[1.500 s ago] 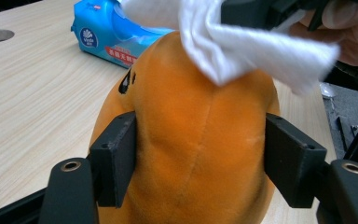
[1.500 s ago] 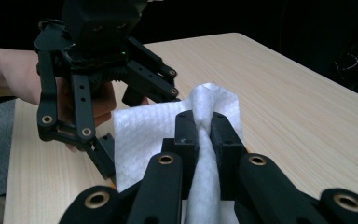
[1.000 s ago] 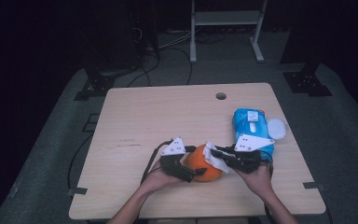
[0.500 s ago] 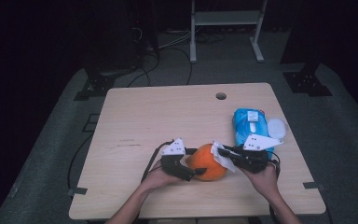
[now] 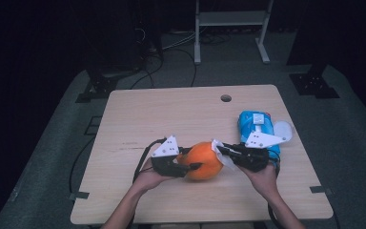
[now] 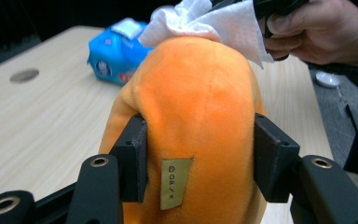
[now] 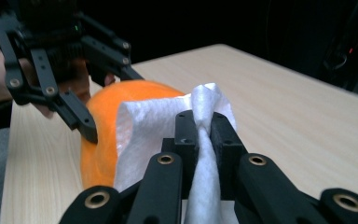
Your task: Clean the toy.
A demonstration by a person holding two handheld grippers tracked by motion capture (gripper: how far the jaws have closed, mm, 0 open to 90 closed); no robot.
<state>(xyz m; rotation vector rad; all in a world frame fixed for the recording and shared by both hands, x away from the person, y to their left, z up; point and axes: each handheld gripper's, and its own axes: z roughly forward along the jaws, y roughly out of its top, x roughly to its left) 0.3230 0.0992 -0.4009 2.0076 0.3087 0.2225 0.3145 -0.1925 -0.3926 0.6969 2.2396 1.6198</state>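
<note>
An orange plush toy (image 5: pixel 204 160) lies near the table's front edge between my two grippers. My left gripper (image 5: pixel 193 162) has just been closing on it, and in the left gripper view both pads press into the toy's sides (image 6: pixel 200 107) around its sewn label. My right gripper (image 5: pixel 221 150) is shut on a twisted white wipe (image 7: pixel 144 135). The wipe drapes against the toy's right end (image 7: pixel 107 121) and shows over the top of the toy (image 6: pixel 214 23) in the left gripper view.
A blue pack of wipes (image 5: pixel 255 124) lies behind the right hand, with a round white lid (image 5: pixel 282 131) beside it. The wooden table (image 5: pixel 171 114) has a small hole (image 5: pixel 226 98) at its far edge. Cables and stand legs lie on the floor beyond.
The left gripper's jaws have come in from wide to grip the orange toy's sides, and that hand has lifted a little. The right gripper holds the wipe in about the same place.
</note>
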